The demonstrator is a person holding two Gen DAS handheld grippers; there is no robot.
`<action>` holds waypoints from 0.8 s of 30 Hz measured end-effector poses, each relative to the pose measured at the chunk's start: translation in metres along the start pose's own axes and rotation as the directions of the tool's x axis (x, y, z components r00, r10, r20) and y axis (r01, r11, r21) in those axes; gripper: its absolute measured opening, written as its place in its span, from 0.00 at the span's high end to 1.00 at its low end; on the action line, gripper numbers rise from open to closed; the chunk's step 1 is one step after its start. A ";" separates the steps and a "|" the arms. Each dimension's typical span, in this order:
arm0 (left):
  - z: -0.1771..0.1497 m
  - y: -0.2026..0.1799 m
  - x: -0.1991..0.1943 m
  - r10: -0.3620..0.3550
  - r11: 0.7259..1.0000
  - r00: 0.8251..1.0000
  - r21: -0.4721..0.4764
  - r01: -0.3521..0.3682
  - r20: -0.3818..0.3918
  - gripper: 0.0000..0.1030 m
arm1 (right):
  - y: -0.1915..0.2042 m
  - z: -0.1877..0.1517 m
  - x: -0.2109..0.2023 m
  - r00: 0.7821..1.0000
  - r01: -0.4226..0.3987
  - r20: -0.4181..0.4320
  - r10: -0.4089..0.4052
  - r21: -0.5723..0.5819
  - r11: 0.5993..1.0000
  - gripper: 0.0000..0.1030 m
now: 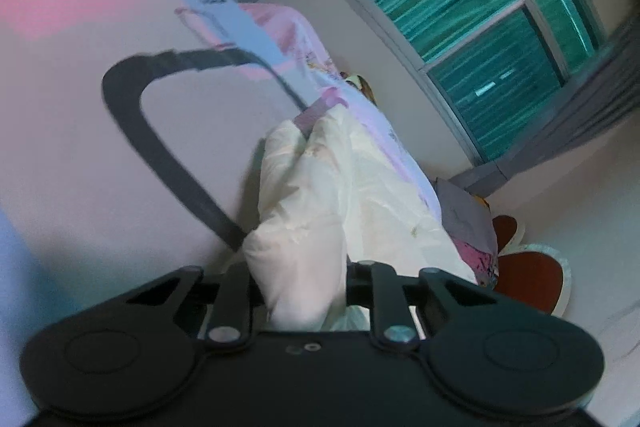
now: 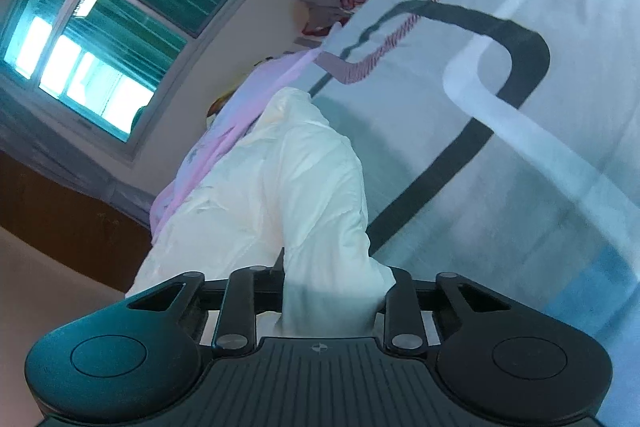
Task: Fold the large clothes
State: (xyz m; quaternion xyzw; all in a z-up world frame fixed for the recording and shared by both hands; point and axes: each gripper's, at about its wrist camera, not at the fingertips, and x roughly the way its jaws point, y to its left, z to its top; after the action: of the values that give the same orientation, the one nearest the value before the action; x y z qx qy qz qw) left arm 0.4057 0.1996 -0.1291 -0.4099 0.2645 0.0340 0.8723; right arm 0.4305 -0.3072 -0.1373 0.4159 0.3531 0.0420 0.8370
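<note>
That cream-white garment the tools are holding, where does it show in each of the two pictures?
Left wrist view: the white garment runs up the lower middle, from between the jaws.
Right wrist view: the white garment fills the centre, again bunched between the jaws.
Shared landmark: the window.

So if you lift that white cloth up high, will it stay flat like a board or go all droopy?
Probably droopy. The white cloth already bunches into soft wrinkles where the left hand-held gripper and the right hand-held gripper pinch it. It looks thin and likely light, so the rest should hang and sway. It may also drag across the patterned bedsheet beside it.
</note>
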 end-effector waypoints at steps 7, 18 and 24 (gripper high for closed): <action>-0.007 -0.026 -0.034 -0.019 0.997 1.000 0.073 0.018 0.009 0.81 | 0.000 -0.002 -0.033 1.000 0.000 0.002 0.000 -0.012 1.000 0.77; -0.049 -0.032 -0.088 -0.029 0.996 1.000 0.079 0.030 -0.006 0.81 | -0.021 -0.015 -0.097 1.000 0.000 -0.009 0.000 -0.026 1.000 0.77; -0.072 -0.025 -0.114 -0.027 0.997 1.000 0.075 0.028 -0.014 0.81 | -0.035 -0.029 -0.129 1.000 0.001 -0.016 -0.002 -0.031 1.000 0.77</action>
State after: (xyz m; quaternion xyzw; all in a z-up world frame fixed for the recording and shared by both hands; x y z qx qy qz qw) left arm 0.2834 0.1484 -0.0932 -0.3806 0.2655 0.0094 0.8857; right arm 0.3078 -0.3578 -0.1026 0.4023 0.3593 0.0500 0.8406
